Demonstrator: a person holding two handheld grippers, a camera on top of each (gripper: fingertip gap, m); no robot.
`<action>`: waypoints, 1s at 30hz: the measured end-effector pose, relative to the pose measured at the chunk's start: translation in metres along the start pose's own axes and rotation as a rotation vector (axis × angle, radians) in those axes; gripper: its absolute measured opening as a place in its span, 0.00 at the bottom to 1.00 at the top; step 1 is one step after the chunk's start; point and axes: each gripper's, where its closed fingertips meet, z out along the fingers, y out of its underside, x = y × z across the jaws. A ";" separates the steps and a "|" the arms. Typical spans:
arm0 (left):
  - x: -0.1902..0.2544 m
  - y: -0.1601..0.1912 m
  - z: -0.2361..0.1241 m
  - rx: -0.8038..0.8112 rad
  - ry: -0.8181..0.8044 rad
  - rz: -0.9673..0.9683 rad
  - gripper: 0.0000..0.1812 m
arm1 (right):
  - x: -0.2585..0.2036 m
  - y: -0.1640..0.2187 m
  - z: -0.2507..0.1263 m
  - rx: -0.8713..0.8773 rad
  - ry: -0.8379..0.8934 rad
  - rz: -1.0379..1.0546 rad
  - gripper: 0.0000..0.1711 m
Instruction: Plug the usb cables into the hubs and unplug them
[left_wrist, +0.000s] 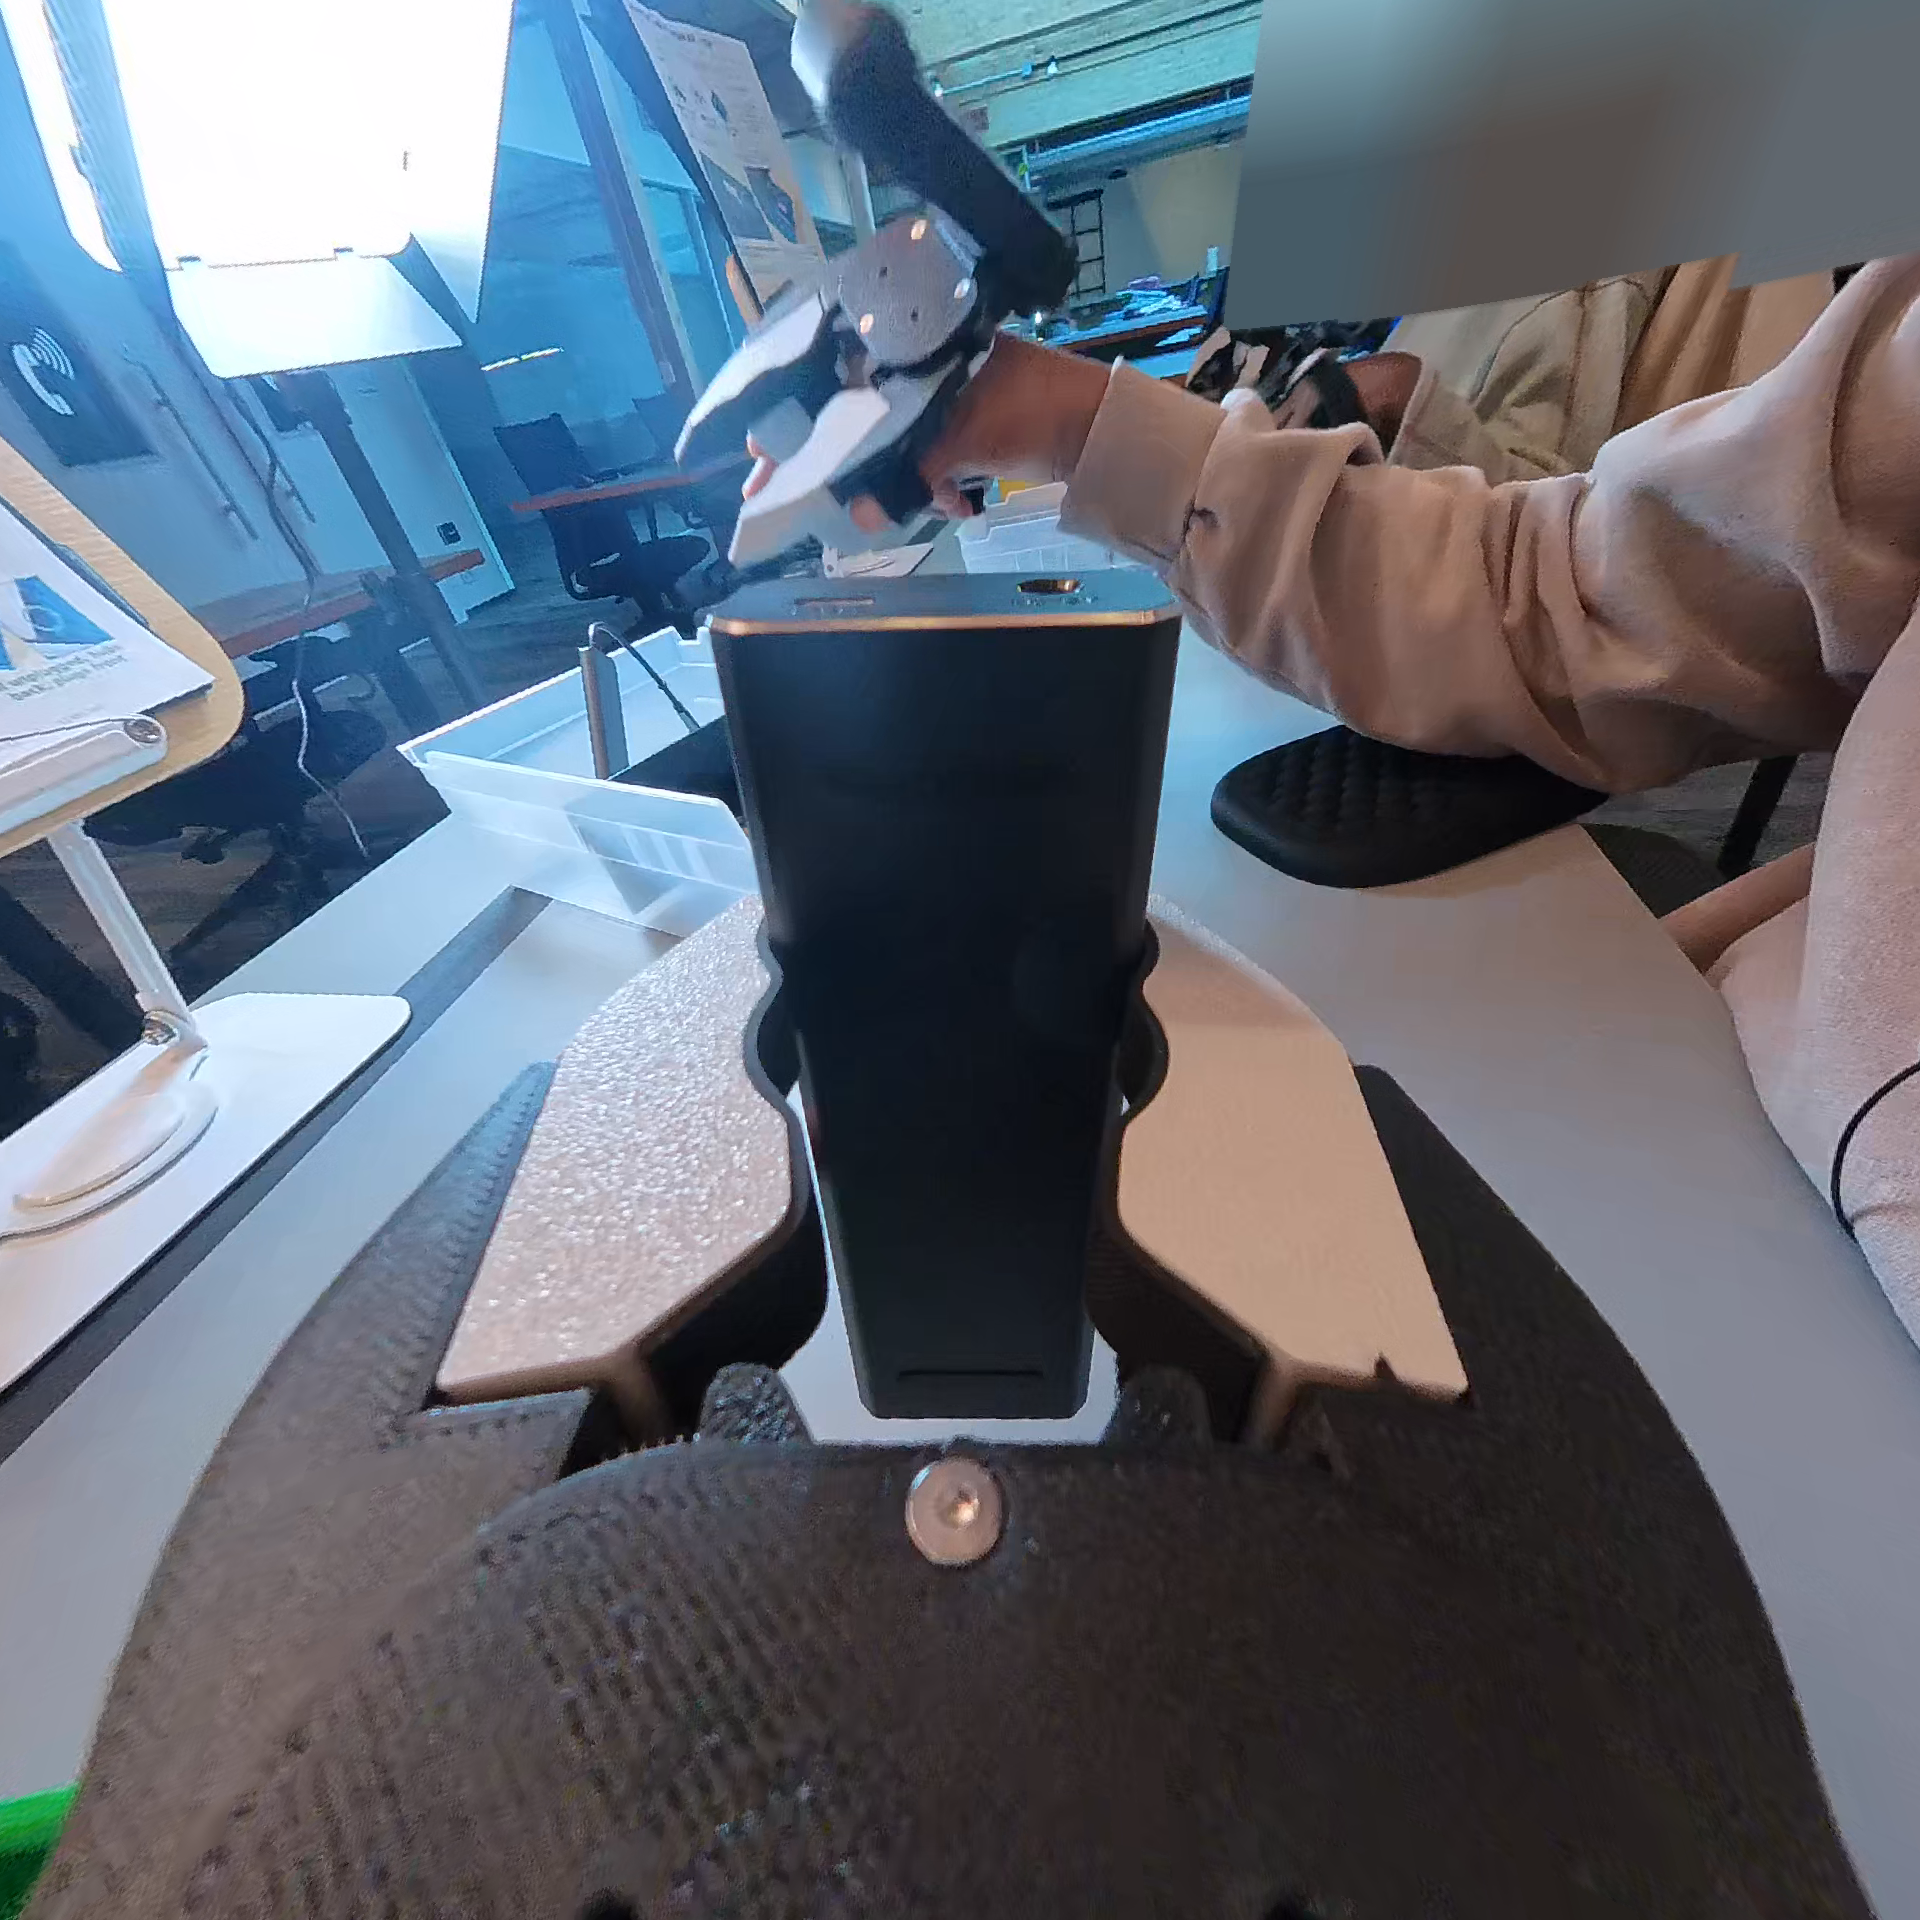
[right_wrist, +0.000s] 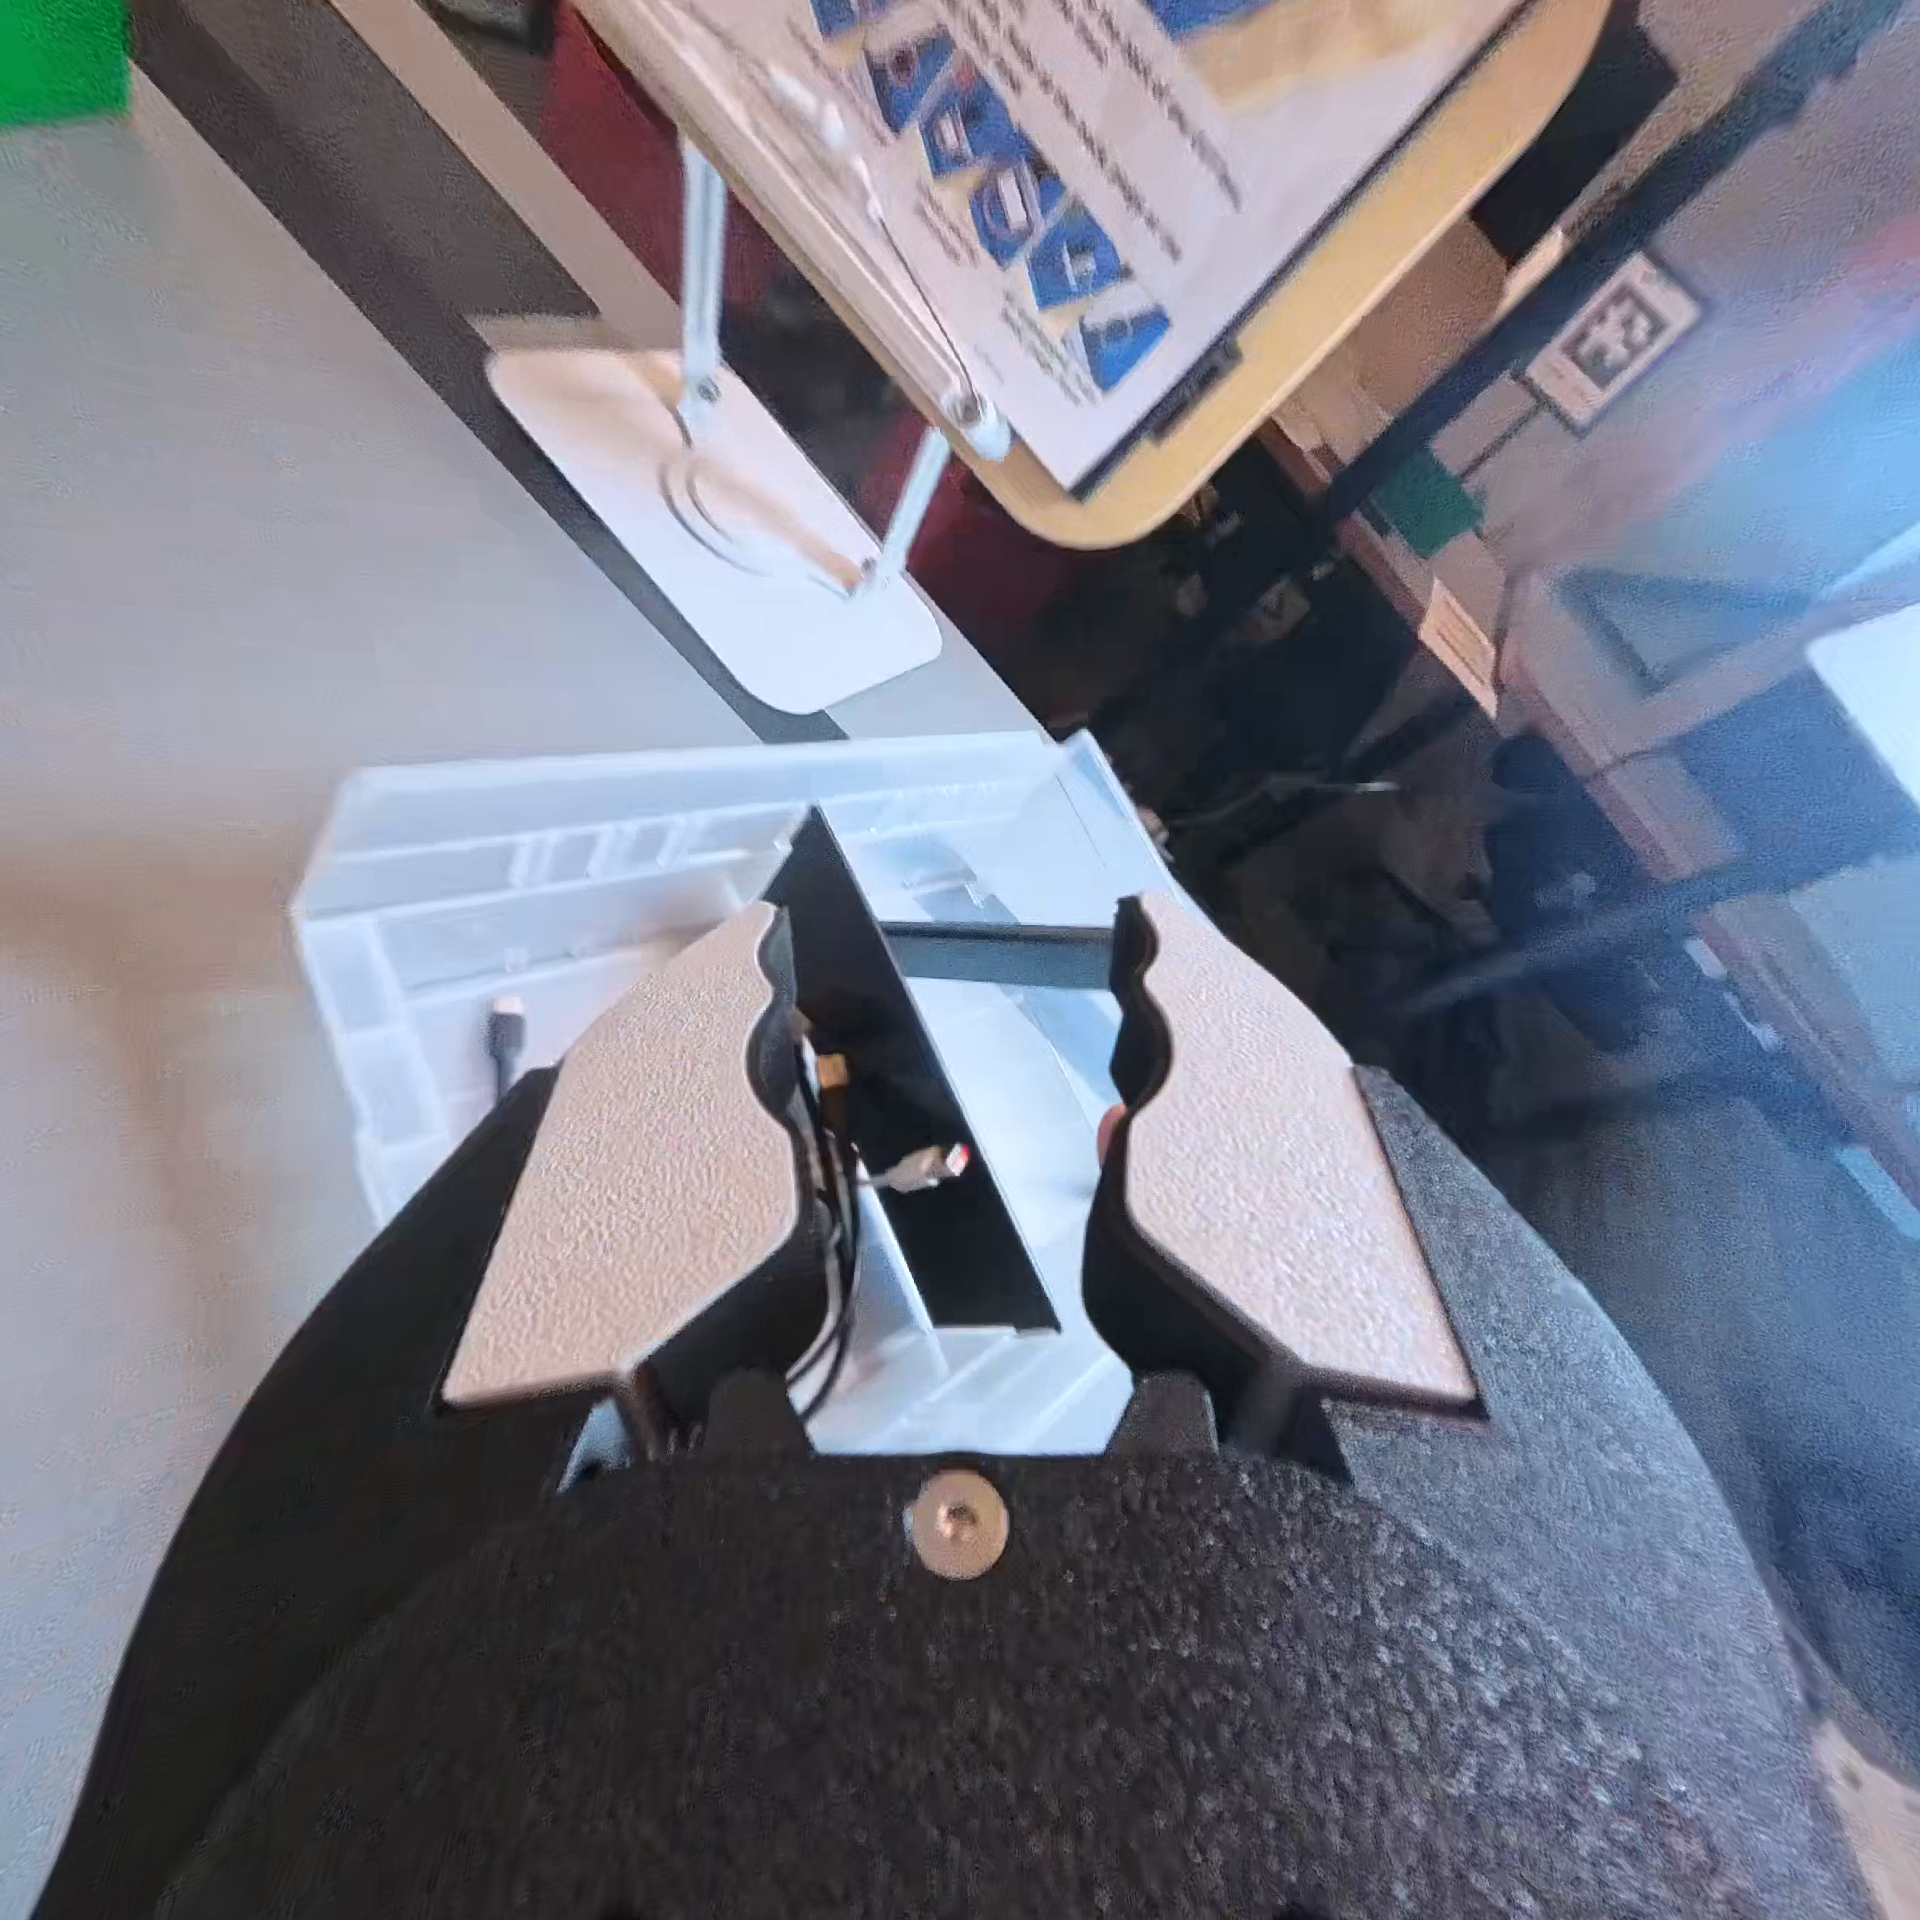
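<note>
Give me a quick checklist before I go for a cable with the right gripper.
1. Hub held: ok. The left gripper is shut on the black hub, a finger on each side.
2. Ports free: ok. Nothing is plugged into the hub's port face.
3. Right gripper ready: ok. It is open and holds nothing.
4. Cable in sight: ok. A cable plug lies in the white tray, beside the right gripper's left finger.
5. Plug fits a port: cannot tell; the view is blurred.
</note>
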 end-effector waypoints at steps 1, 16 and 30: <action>0.001 0.001 0.001 -0.004 0.002 0.003 0.34 | -0.010 -0.016 -0.008 0.061 -0.048 0.010 0.34; 0.032 0.012 0.022 -0.085 0.083 0.077 0.34 | -0.286 -0.139 -0.072 0.397 -0.897 -0.181 0.45; -0.011 -0.023 -0.002 0.041 -0.144 0.061 0.35 | -0.197 -0.155 -0.068 0.394 -0.662 -0.122 0.35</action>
